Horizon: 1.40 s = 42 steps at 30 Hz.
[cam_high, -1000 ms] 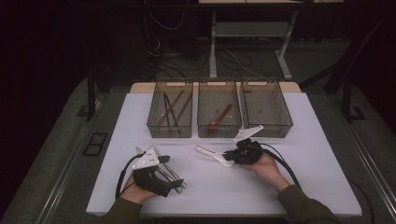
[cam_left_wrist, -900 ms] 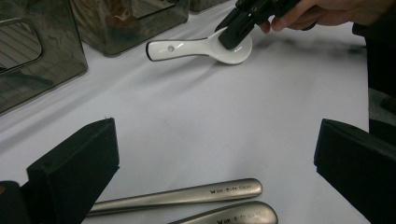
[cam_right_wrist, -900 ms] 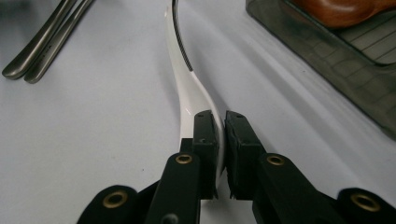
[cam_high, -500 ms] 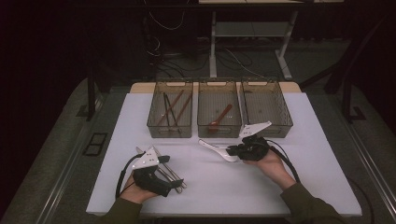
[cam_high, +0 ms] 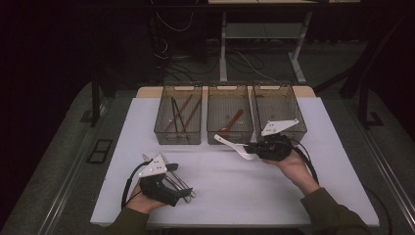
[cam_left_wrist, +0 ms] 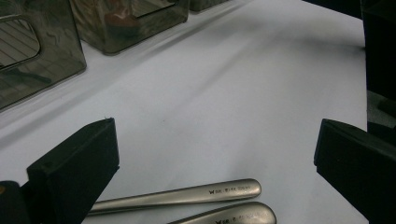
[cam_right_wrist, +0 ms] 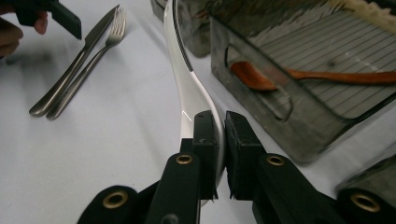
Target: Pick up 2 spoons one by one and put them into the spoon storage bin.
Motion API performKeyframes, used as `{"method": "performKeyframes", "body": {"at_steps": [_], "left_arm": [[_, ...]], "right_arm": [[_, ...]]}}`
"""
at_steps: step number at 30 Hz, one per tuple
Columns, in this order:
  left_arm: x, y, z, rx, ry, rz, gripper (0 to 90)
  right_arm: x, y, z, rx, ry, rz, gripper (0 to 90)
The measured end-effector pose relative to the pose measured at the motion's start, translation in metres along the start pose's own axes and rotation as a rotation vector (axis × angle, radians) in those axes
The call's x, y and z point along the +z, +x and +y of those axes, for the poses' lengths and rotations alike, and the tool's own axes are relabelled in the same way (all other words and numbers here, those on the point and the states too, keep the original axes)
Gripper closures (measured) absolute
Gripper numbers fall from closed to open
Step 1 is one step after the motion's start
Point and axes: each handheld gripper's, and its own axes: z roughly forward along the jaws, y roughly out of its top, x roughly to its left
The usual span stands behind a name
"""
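Now white spoon (cam_right_wrist: 187, 79) between jaws.

My high view looks down over the table (cam_high: 235, 191); both gripper views skim it closely, sharing the knife and fork (cam_right_wrist: 74, 70).

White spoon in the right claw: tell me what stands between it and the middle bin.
Only the middle bin's own near wall: the white spoon, clamped in the right claw, hangs in front of it and must go over the rim.

Olive sleeves (cam_high: 337, 215) — black gripper (cam_right_wrist: 219, 135), brass screws, trailing cable.
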Motion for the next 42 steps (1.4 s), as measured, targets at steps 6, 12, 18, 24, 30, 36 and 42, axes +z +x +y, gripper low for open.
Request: {"method": "performKeyframes", "body": {"at_steps": [6,12,18,24,30,36,42], "left_arm": [[0.0,0.0,0.0,-0.003,-0.004,0.001,0.0],[0.0,0.001,0.0,-0.002,-0.005,0.003,0.0],[0.0,0.001,0.0,-0.005,-0.006,0.001,0.0],[0.0,0.001,0.0,-0.008,-0.007,-0.002,0.0],[0.001,0.001,-0.001,-0.01,-0.006,-0.003,0.0],[0.0,0.001,-0.001,-0.007,-0.009,-0.006,0.0],[0.0,0.001,-0.001,-0.008,-0.006,-0.006,0.0]], "right_arm": [[-0.007,-0.008,0.01,0.0,-0.026,-0.028,83.3],[-0.01,-0.019,0.025,-0.001,-0.045,-0.067,83.3],[-0.004,-0.032,0.042,-0.001,-0.03,-0.113,83.3],[0.011,-0.048,0.053,0.013,0.003,-0.147,83.3],[0.031,-0.061,0.058,0.025,0.045,-0.168,83.3],[0.049,-0.069,0.057,0.048,0.089,-0.166,83.2],[0.056,-0.071,0.056,0.039,0.117,-0.173,83.1]]}}
